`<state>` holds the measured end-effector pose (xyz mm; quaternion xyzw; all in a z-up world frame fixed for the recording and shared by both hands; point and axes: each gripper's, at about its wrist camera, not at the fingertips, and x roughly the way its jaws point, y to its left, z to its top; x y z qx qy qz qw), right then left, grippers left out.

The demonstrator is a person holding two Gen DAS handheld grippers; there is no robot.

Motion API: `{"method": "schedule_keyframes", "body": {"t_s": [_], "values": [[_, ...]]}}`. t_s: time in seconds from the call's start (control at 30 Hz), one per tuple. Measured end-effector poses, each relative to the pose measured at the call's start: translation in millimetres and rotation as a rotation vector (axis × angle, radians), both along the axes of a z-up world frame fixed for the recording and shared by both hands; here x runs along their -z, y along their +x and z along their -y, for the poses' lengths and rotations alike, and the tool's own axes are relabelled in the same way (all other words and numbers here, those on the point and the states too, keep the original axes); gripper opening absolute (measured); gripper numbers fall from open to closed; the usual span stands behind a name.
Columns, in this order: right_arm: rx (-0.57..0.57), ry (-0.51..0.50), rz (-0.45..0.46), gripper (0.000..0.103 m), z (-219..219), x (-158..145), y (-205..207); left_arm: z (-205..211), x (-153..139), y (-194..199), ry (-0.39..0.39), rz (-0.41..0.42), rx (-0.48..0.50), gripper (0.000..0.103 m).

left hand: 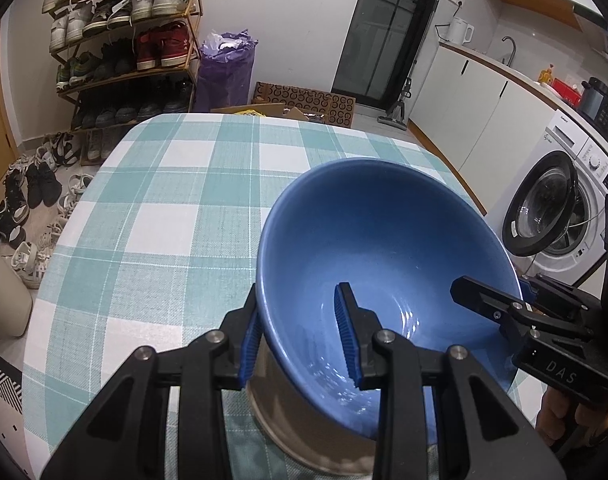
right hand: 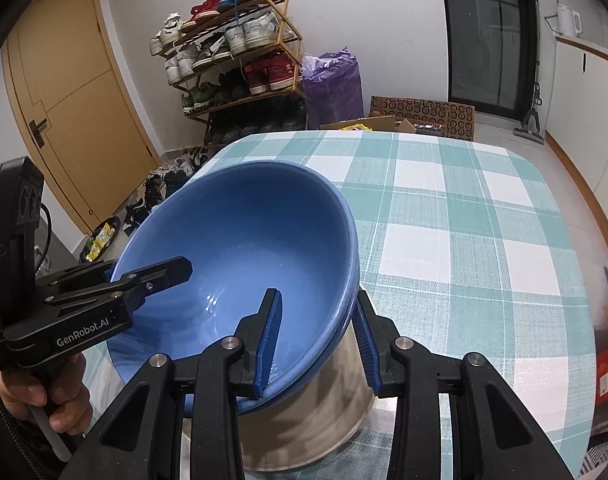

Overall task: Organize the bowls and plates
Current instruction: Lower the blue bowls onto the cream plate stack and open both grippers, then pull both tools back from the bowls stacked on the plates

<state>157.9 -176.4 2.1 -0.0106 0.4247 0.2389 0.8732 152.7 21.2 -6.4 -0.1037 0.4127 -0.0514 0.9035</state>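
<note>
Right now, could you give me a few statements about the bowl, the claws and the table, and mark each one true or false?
1. The blue bowl sits on top of a metal pot. True.
2. Each claw straddles the bowl's rim, one finger inside and one outside. True, for the left claw and the right claw.
3. The bowl is full of soup. False: it is empty, with only a glossy shine inside.
4. The table has a plain red cloth. False: the cloth is teal and white check.
5. A shoe rack stands beyond the table. True.
</note>
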Motion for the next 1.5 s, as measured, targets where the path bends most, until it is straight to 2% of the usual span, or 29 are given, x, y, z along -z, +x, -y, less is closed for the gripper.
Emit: {"method": "schedule_keyframes", "body": {"t_s": [0.77, 0.87, 0.97, 1.03, 1.07, 1.1, 1.2, 1.27, 1.3, 1.33, 1.37, 1.4, 1.5], "values": [[0.012, -0.017, 0.013, 0.036, 2.1, -1.4, 5.5, 5.3, 3.2, 13.3, 0.019, 0.002, 0.009, 0.033], [0.011, -0.012, 0.010, 0.037, 2.6, -1.7, 5.5, 4.7, 3.4, 14.0, 0.016, 0.001, 0.011, 0.036], [0.010, 0.008, 0.004, 0.040, 3.8, -2.6, 6.4, 4.3, 3.5, 13.7, 0.013, 0.000, 0.019, 0.037], [0.006, 0.007, 0.010, 0.043, 4.1, -4.4, 5.0, 3.4, 2.8, 11.0, 0.014, 0.005, 0.026, 0.046], [0.007, 0.009, 0.016, 0.049, 4.8, -5.6, 4.0, 2.3, 1.8, 8.9, 0.017, 0.011, 0.024, 0.048], [0.007, 0.013, 0.021, 0.051, 5.6, -7.3, 2.7, 1.4, 0.9, 6.9, 0.020, 0.017, 0.022, 0.051], [0.006, 0.012, 0.039, 0.052, 9.1, -11.9, -1.2, -4.0, -3.9, -2.1, 0.041, 0.040, 0.011, 0.060], [0.004, 0.015, 0.052, 0.066, 13.0, -15.5, -5.2, -7.6, -7.3, -7.6, 0.054, 0.058, 0.006, 0.061], [0.002, 0.025, 0.063, 0.070, 15.6, -18.0, -8.1, -10.2, -9.6, -11.5, 0.062, 0.068, 0.003, 0.066], [-0.004, 0.039, 0.074, 0.077, 18.3, -20.7, -11.5, -12.9, -12.0, -15.6, 0.067, 0.081, -0.003, 0.077], [-0.008, 0.048, 0.083, 0.082, 20.2, -22.5, -14.3, -15.3, -14.4, -19.5, 0.072, 0.094, -0.011, 0.084], [-0.008, 0.056, 0.096, 0.083, 22.3, -25.2, -18.3, -17.8, -17.3, -24.4, 0.076, 0.113, -0.021, 0.093], [-0.016, 0.065, 0.118, 0.088, 25.2, -29.3, -28.0, -24.2, -25.6, -38.8, 0.087, 0.163, -0.026, 0.095]]}}
